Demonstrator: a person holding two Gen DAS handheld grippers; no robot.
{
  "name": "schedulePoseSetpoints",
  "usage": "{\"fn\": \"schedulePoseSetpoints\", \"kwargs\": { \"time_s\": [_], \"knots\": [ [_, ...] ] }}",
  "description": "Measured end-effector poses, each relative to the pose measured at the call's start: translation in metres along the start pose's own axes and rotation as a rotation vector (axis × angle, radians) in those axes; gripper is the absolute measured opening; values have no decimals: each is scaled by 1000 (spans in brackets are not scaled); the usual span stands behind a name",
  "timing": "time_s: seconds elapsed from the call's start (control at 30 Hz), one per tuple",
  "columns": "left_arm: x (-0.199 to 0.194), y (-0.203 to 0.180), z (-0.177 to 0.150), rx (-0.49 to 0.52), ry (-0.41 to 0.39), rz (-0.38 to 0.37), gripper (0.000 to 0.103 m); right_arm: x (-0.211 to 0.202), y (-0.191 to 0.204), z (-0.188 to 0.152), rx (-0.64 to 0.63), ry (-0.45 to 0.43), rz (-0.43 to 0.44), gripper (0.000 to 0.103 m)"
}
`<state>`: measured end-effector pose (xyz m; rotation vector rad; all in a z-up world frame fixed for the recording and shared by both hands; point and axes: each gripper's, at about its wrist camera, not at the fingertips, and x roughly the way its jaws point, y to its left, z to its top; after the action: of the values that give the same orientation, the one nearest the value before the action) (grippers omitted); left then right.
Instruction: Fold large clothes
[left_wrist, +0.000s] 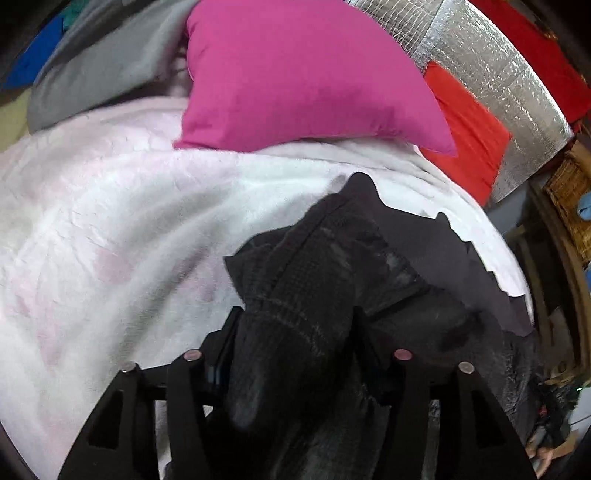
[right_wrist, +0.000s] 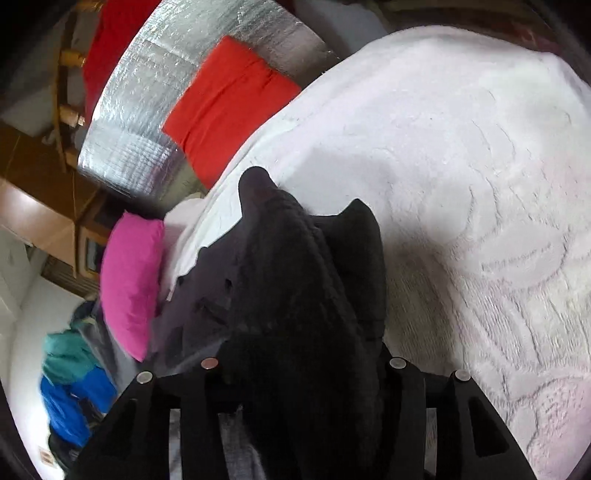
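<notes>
A large dark grey-black garment (left_wrist: 332, 266) with a faint check weave lies bunched on a white-pink fleece blanket (left_wrist: 110, 229) on a bed. My left gripper (left_wrist: 295, 332) is shut on a fold of this garment, which drapes over and hides the fingertips. In the right wrist view the same dark garment (right_wrist: 295, 280) is bunched between the fingers of my right gripper (right_wrist: 303, 354), which is shut on it. The blanket (right_wrist: 461, 184) spreads to the right of it.
A magenta pillow (left_wrist: 295, 74) and a red cushion (left_wrist: 465, 136) lie at the head of the bed against a silver foil panel (left_wrist: 498, 74). A grey cloth (left_wrist: 96, 66) lies at the far left. Blue and teal clothes (right_wrist: 74, 387) are piled beside the bed.
</notes>
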<state>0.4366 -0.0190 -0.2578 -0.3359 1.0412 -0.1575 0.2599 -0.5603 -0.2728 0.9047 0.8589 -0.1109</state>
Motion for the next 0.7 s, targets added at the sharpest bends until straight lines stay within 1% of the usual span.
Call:
{"fn": "schedulePoseSetpoints", "kwargs": {
  "time_s": [0.07,0.1,0.17,0.3,0.37,0.43,0.5,0.53,0.63,0.7],
  "knots": [
    [-7,-5,0,20,-22,34,65,-13,2,-1,-12,-10,-24,59],
    [-13,-5,-2,28,-34,42,67,-22,0,-1,-4,-17,-19,59],
    [-28,0,-4,47,-71,61,69,-39,-1,-3,15,-46,-22,64],
    [-58,9,-19,77,-142,132,75,-83,-12,-7,39,-121,-20,65],
    [-69,15,-29,82,-147,161,75,-105,-16,-14,58,-148,-14,65],
    [-77,20,-42,91,-139,187,76,-121,-19,-21,66,-166,-16,65],
    [-81,26,-54,94,-104,219,76,-132,-24,-31,90,-164,-21,65],
    [-83,29,-58,84,-92,222,76,-135,-27,-35,105,-158,-14,65],
    [-86,41,-73,19,-43,179,76,-142,-35,-53,166,-113,31,65],
    [-87,50,-82,-35,-7,127,76,-138,-35,-65,191,-68,73,68]
  ]
}}
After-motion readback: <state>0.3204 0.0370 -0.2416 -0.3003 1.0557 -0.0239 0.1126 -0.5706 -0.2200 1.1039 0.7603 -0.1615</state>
